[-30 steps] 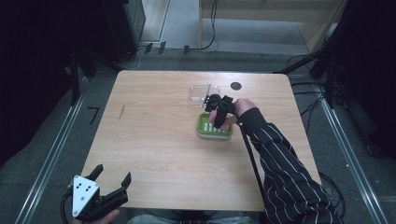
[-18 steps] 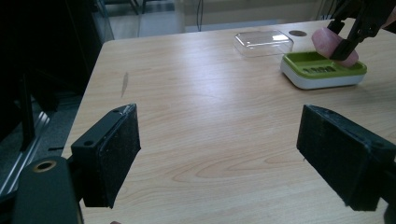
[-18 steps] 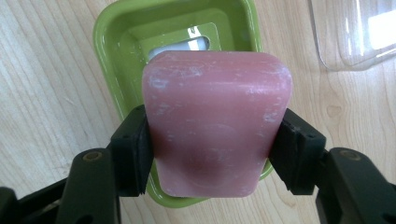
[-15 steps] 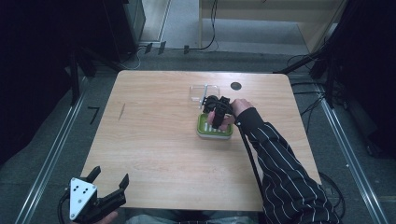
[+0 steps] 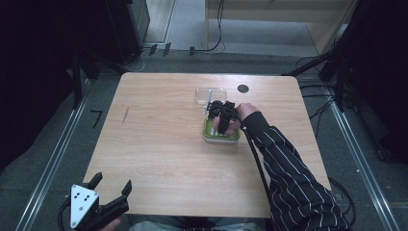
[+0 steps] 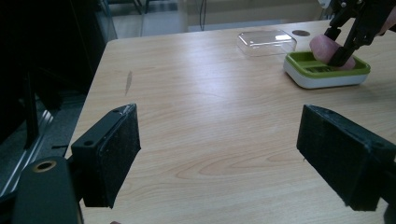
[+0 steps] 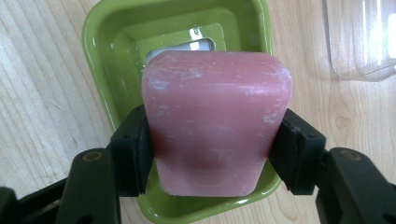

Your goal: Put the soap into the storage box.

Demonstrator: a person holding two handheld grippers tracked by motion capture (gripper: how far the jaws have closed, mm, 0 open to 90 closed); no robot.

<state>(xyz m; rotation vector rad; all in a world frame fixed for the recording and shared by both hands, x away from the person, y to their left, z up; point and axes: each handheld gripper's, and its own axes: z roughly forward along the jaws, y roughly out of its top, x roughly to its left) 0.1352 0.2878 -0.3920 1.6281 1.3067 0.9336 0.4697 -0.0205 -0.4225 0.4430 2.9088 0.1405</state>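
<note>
A pink bar of soap (image 7: pixel 217 121) sits between the pads of my right gripper (image 7: pixel 215 154), which is shut on it. The soap hangs just over a green soap dish (image 7: pixel 107 56) with a white base. From above, the right gripper (image 5: pixel 222 115) points down over the dish (image 5: pixel 211 136) at the table's middle right. My left gripper (image 5: pixel 111 185) stands open with nothing in it at the near left corner. Its own view has the wide-apart left gripper (image 6: pixel 219 149) in front, and the soap (image 6: pixel 322 46) and dish (image 6: pixel 317 77) far off.
A clear plastic lid (image 5: pixel 210 94) lies on the table just behind the dish. A small dark round hole (image 5: pixel 243 88) sits near the far edge. The wooden table (image 5: pixel 159 144) is bare across its left half. Dark racks and cables stand around it.
The right gripper with the soap has barely shifted over the dish. The left gripper has stayed where it was.
</note>
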